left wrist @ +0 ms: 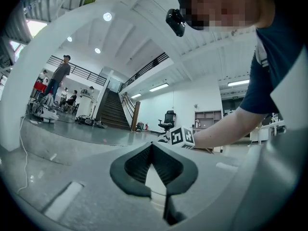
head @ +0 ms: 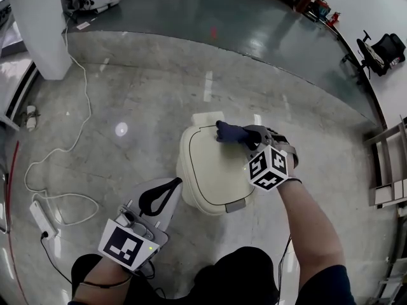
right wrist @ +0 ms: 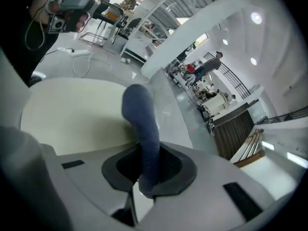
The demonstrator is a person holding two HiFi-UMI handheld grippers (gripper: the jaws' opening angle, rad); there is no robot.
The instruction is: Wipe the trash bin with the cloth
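Observation:
A cream trash bin (head: 210,173) with a shut lid stands on the floor right in front of me. My right gripper (head: 247,136) is above the lid's far right edge, shut on a dark blue cloth (head: 230,132) that lies against the lid. In the right gripper view the cloth (right wrist: 143,124) rises from between the jaws over the cream lid (right wrist: 72,112). My left gripper (head: 160,196) hangs low beside the bin's left side. Its jaws meet at the tips with nothing between them in the left gripper view (left wrist: 153,147).
A white power strip (head: 42,218) and its looping cable (head: 76,132) lie on the floor at left. A white pillar (head: 38,27) stands far left, an office chair (head: 380,49) far right, shelving (head: 389,170) at the right edge. People stand far off (left wrist: 58,78).

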